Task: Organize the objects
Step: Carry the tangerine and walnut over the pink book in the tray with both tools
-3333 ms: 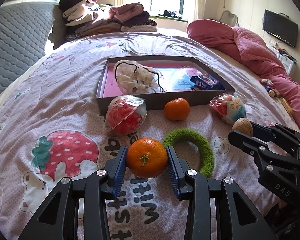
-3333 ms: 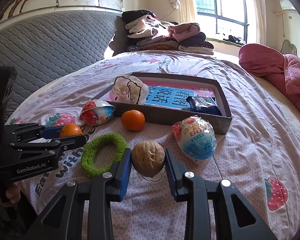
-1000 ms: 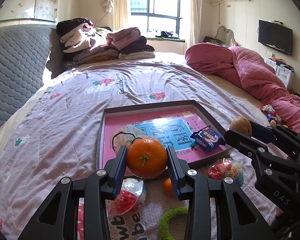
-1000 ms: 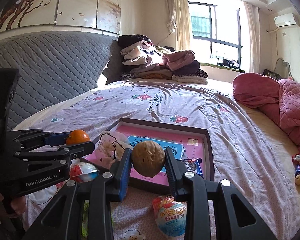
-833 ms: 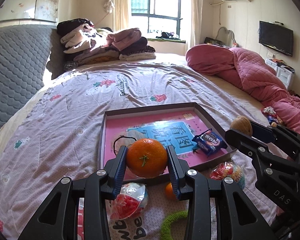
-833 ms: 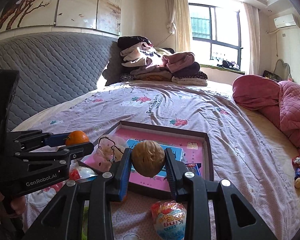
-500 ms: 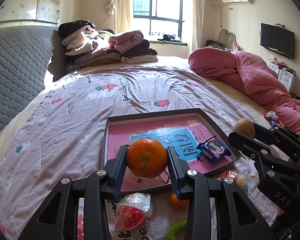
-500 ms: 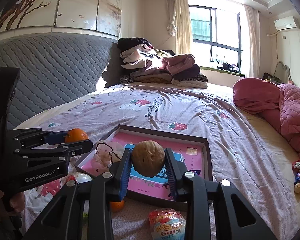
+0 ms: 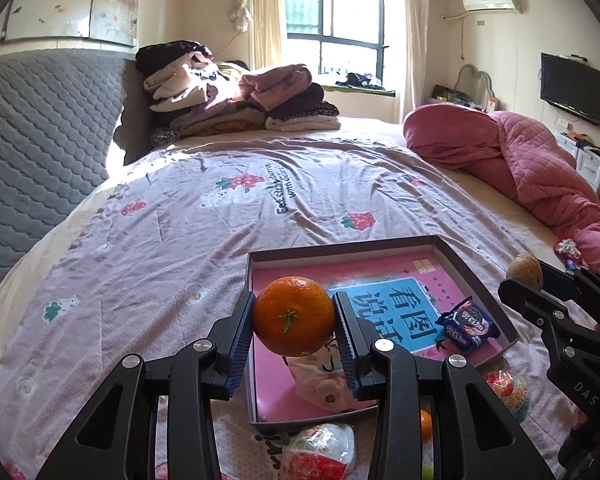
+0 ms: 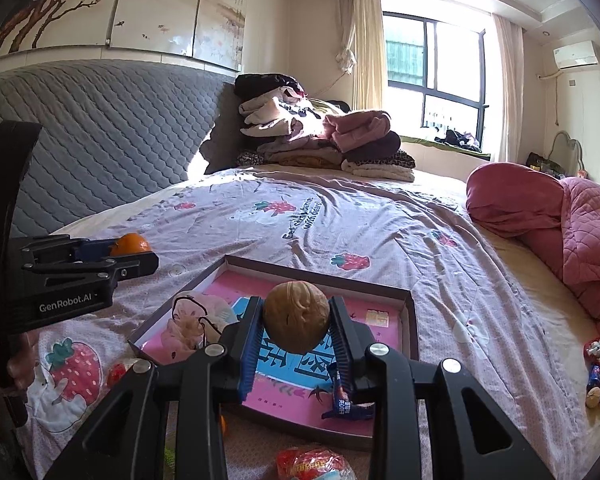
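Half hidden behind left tongs (image 9: 294, 316) clenched on orange (image 9: 294, 314): pink pouch (image 9: 320, 384) in box (image 9: 340, 250). At 3 o'clock, right tongs (image 10: 296, 318) grasping walnut (image 10: 297, 318) over box; wrapped eggs cut off at 6.

1. Pink pouch (image 9: 320, 380) in the box (image 9: 340, 250): upper part hidden behind the held orange (image 9: 294, 316).
2. Second orange (image 9: 426, 424) just outside the box's near wall: mostly hidden by a left gripper (image 9: 294, 338) finger.
3. Wrapped egg toy (image 10: 312, 465) in front of the box: cut off by the frame's bottom edge.
4. Blue print on the box floor: partly covered by the walnut (image 10: 297, 318).
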`<action>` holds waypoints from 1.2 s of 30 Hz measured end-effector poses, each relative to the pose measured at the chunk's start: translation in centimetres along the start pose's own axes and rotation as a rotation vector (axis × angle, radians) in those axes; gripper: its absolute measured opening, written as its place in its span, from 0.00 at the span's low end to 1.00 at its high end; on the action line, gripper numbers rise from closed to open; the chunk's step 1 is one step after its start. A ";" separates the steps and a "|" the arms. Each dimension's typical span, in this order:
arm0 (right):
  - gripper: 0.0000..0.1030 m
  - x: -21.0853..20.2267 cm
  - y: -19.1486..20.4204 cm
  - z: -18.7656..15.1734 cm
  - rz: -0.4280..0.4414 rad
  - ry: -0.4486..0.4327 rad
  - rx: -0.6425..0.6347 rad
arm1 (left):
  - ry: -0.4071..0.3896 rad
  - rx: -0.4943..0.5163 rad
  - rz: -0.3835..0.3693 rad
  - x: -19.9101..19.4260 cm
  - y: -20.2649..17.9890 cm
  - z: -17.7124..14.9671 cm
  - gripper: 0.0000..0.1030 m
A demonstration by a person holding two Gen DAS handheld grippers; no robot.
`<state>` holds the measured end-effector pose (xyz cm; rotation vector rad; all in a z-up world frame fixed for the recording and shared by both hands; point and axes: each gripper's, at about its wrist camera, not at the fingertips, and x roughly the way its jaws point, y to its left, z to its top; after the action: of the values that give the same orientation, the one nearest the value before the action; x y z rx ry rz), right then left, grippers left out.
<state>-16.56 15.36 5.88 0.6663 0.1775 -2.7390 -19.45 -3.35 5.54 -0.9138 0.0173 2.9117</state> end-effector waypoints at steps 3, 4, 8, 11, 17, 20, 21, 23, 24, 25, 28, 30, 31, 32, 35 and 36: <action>0.32 0.8 0.0 0.0 0.004 0.013 -0.007 | 0.012 -0.002 0.011 0.9 0.4 -0.1 0.39; 0.32 1.0 0.0 0.0 0.006 0.020 -0.010 | 0.021 -0.003 0.014 1.3 0.5 -0.1 0.39; 0.32 2.4 0.0 -0.3 0.024 0.064 -0.020 | 0.064 -0.001 0.013 2.8 0.6 -0.8 0.39; 0.32 3.4 0.2 -0.7 0.032 0.103 -0.033 | 0.092 0.005 0.017 3.8 0.5 -1.3 0.39; 0.32 4.7 0.2 -1.3 0.040 0.155 -0.047 | 0.152 0.016 0.011 5.7 0.2 -2.3 0.39; 0.32 5.6 0.0 -1.7 0.047 0.196 -0.051 | 0.186 0.027 0.003 6.6 -0.1 -2.8 0.39; 0.32 5.9 -0.1 -1.8 0.056 0.214 -0.042 | 0.196 0.027 0.001 6.9 -0.1 -2.9 0.39; 0.32 6.5 -0.3 -2.2 0.058 0.243 -0.033 | 0.211 0.031 0.002 7.4 -0.1 -3.2 0.39; 0.32 6.8 -0.2 -2.3 0.056 0.254 -0.036 | 0.215 0.033 0.005 7.6 -0.2 -3.4 0.39; 0.32 7.1 -0.3 -2.5 0.057 0.267 -0.034 | 0.219 0.035 0.004 7.6 -0.2 -3.4 0.39; 0.32 7.8 -0.2 -2.7 0.054 0.300 -0.039 | 0.231 0.036 -0.004 7.9 -0.2 -3.6 0.39; 0.32 8.1 -0.2 -2.9 0.051 0.315 -0.049 | 0.243 0.038 -0.009 8.1 -0.2 -3.7 0.39; 0.32 8.2 -0.1 -3.0 0.049 0.323 -0.051 | 0.248 0.041 -0.008 8.2 -0.2 -3.8 0.39; 0.32 8.4 -0.1 -3.1 0.052 0.330 -0.056 | 0.250 0.043 -0.009 8.3 -0.3 -3.9 0.39; 0.32 8.8 0.0 -3.2 0.052 0.357 -0.065 | 0.262 0.051 -0.010 8.6 -0.5 -4.1 0.39; 0.32 8.9 0.0 -3.3 0.054 0.364 -0.065 | 0.265 0.054 -0.012 8.6 -0.5 -4.1 0.39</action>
<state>-22.68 13.57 -1.17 1.1288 0.3235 -2.5260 -24.08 -2.25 -2.78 -1.2762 0.1073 2.7421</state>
